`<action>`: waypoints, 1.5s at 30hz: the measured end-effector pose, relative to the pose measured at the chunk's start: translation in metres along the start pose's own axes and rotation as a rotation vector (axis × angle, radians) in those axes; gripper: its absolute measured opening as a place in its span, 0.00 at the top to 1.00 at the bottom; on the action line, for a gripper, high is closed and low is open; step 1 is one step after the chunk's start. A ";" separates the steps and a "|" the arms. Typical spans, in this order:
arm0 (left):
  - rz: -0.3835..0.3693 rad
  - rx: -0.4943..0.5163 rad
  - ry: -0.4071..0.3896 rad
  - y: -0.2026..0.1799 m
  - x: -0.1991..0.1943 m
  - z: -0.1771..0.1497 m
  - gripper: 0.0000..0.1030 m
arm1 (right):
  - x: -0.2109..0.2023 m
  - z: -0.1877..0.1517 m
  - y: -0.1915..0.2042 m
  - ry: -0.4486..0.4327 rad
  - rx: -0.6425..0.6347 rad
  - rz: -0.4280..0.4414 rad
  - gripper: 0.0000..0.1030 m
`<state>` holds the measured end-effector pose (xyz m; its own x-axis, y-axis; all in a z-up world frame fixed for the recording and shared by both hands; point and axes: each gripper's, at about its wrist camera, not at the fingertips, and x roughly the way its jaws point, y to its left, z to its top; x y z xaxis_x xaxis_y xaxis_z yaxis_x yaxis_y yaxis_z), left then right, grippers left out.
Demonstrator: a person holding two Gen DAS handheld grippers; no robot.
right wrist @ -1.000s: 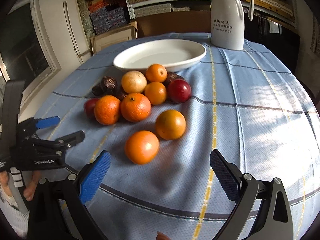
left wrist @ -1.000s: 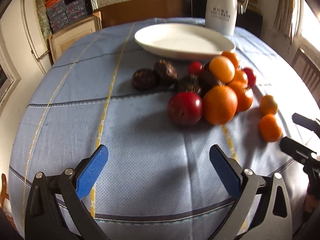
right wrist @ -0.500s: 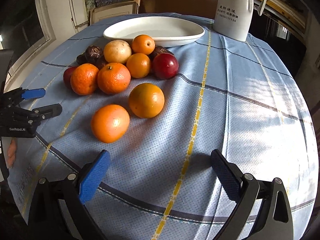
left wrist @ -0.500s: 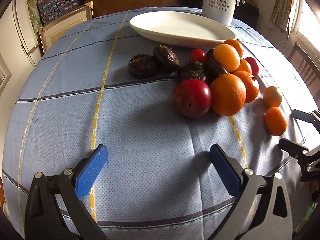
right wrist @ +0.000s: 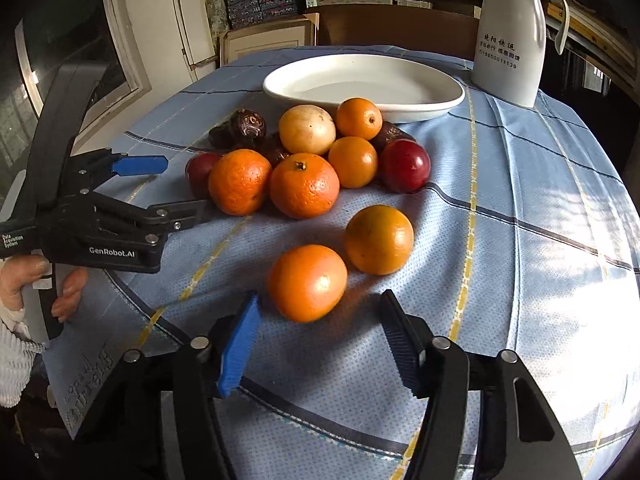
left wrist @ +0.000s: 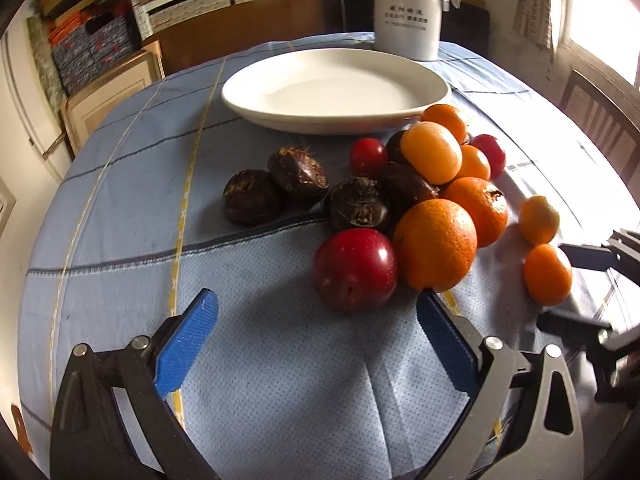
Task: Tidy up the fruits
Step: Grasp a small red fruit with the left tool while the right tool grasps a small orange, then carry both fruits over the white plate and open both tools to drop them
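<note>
Right gripper jaws are closing, empty; the near orange sits beyond them and may roll. Left gripper is released, closing slightly, empty.

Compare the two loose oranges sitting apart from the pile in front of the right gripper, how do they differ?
The nearer orange lies just ahead of the right hand-held gripper, whose jaws are closing with nothing between them yet; the farther orange sits beyond it, to the right. The nearer orange is a deeper orange; the farther orange looks yellower. Both are round, rest on the blue tablecloth, and lie outside the white dish.
</note>
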<state>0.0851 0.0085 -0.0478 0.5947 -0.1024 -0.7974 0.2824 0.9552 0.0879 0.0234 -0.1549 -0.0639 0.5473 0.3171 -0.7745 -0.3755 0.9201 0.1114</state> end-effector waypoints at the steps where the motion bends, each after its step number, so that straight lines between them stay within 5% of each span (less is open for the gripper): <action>1: -0.008 0.002 -0.002 0.001 0.000 0.001 0.11 | 0.001 0.001 0.000 0.000 0.004 0.008 0.50; 3: -0.045 0.007 -0.008 0.004 0.000 0.003 0.31 | 0.002 0.004 0.000 0.000 0.013 0.021 0.55; 9: -0.119 0.005 -0.014 0.002 0.004 0.007 0.61 | 0.003 0.004 -0.003 -0.007 0.032 0.047 0.61; 25: -0.137 -0.054 -0.105 0.006 -0.026 0.009 0.61 | -0.017 0.001 -0.013 -0.072 0.089 0.138 0.62; 33: -0.119 -0.125 -0.161 0.015 -0.016 0.082 0.61 | -0.026 0.092 -0.053 -0.234 0.195 0.130 0.61; 38: -0.102 -0.171 -0.130 0.024 0.018 0.120 0.61 | 0.019 0.145 -0.080 -0.215 0.273 0.135 0.61; 45: -0.082 -0.163 -0.100 0.028 0.050 0.134 0.49 | 0.060 0.157 -0.091 -0.172 0.302 0.131 0.60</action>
<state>0.2234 -0.0066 -0.0051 0.6488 -0.2013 -0.7338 0.2124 0.9740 -0.0793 0.2077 -0.1831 -0.0222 0.6365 0.4472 -0.6284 -0.2268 0.8873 0.4017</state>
